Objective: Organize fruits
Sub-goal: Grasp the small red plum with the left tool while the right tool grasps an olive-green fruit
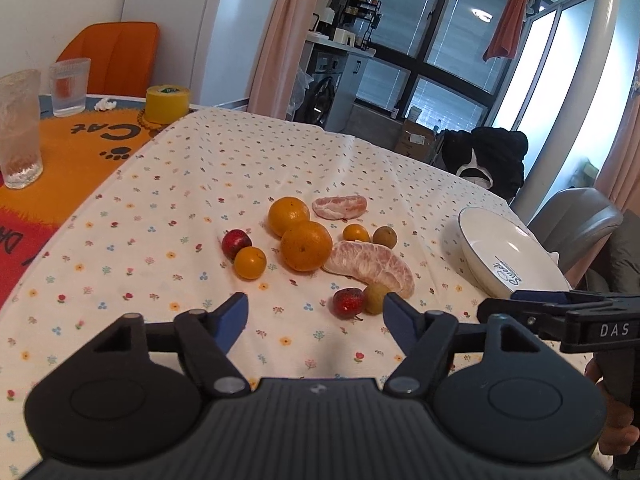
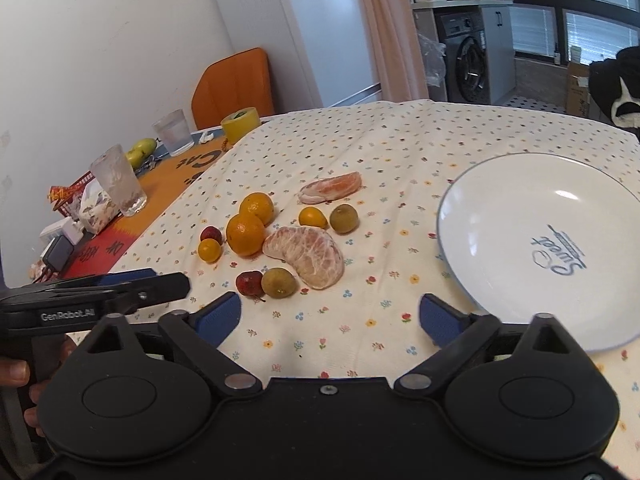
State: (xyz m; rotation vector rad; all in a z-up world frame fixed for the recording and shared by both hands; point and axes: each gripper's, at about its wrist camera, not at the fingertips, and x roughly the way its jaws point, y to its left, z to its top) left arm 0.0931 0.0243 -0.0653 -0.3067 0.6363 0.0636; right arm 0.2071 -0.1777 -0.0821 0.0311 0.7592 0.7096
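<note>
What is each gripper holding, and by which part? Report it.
Nothing is held. The left gripper and right gripper are both open above the tablecloth.

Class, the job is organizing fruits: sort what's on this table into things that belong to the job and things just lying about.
Belongs to the job:
two oranges
peeled citrus pieces
small fruits
white plate

Just lying about:
two glasses
yellow tape roll
</note>
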